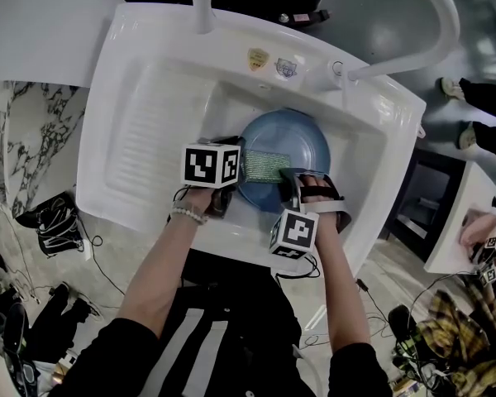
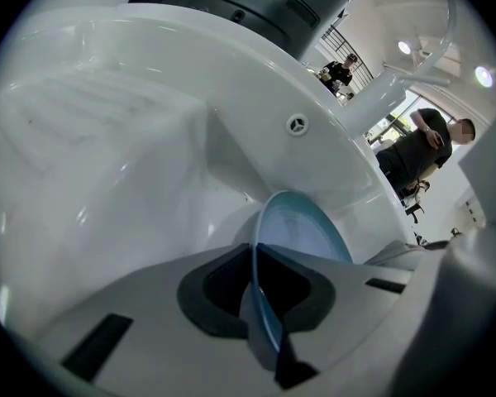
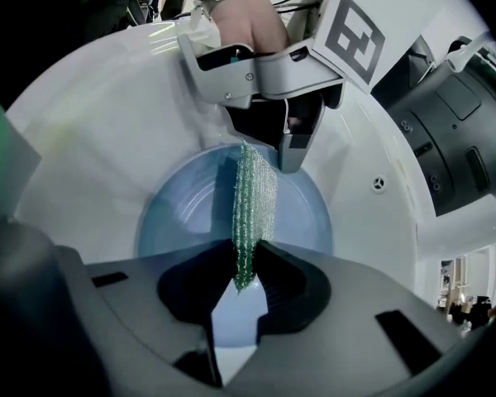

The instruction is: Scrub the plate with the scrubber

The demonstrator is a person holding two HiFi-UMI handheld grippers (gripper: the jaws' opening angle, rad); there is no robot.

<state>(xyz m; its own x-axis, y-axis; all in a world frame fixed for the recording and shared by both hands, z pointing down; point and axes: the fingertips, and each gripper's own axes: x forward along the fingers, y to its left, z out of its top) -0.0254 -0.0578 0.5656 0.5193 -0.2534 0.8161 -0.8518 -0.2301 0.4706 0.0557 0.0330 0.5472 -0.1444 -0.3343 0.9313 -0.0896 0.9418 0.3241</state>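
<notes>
Scrubber [image 1: 263, 165] across plate [image 1: 302, 139] overhead, rim clamp only in left gripper view

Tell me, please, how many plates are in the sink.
1: the blue plate lies in the sink basin, its rim gripped by the left gripper; no other shows.

left gripper [image 2: 259, 275]: pale grey shell, dark pads, small screws
right gripper [image 3: 248, 275]: same build, black straps [image 1: 318, 195] across it
left cube [image 1: 211, 165]: white, black square markers
right cube [image 1: 293, 232]: same pattern
cables [image 1: 312, 265]: thin, black
bracelet [image 1: 187, 213]: pale beads, left wrist
top [image 1: 231, 337]: black, white stripes down front, dark sleeves
</notes>
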